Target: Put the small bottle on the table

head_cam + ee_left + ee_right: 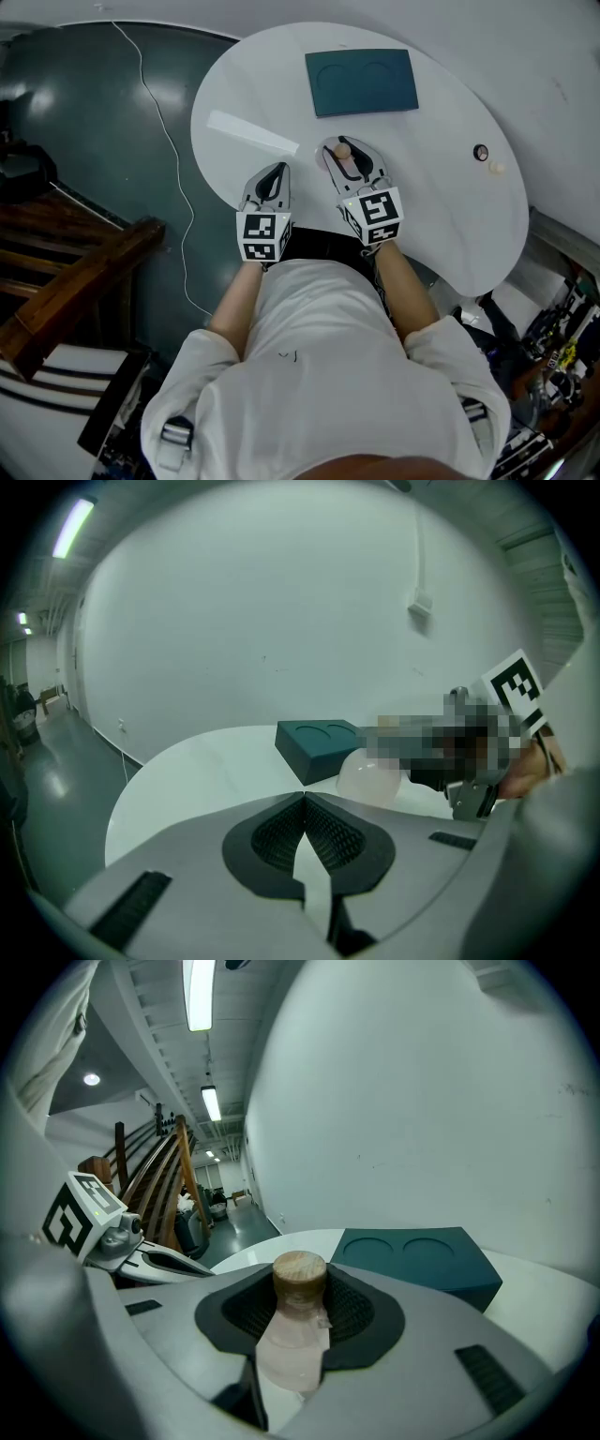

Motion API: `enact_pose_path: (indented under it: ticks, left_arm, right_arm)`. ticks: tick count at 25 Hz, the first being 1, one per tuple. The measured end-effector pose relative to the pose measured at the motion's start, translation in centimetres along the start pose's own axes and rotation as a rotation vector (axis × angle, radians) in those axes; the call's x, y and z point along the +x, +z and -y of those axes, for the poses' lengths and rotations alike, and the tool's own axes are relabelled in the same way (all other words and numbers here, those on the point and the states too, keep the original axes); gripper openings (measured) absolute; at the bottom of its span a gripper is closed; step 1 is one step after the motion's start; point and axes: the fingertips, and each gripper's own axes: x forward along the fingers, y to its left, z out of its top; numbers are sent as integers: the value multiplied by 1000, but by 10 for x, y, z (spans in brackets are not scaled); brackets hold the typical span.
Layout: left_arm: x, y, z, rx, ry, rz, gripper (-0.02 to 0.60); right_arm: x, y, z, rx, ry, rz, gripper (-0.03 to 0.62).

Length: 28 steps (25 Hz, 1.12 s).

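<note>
A small clear pinkish bottle with a wooden cork stands upright between the pads of my right gripper, which is shut on it. In the head view the right gripper holds the bottle over the near middle of the round white table. Beside it on the left, my left gripper is shut with nothing in it, its tips meeting. In the left gripper view the bottle's rounded body shows to the right, just in front of a dark teal block.
The teal block with two round recesses lies at the table's far side. A small dark round thing and a pale bit sit at the right. A white cable runs over the dark floor; wooden furniture stands at the left.
</note>
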Motion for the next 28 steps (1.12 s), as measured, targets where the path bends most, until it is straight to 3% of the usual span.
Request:
enact_pose_path:
  ticks: [28]
  left_arm:
    - [27,-5,-22,54,-85,-53,12]
  right_arm:
    - [39,-36,12,5,-108,-85,132]
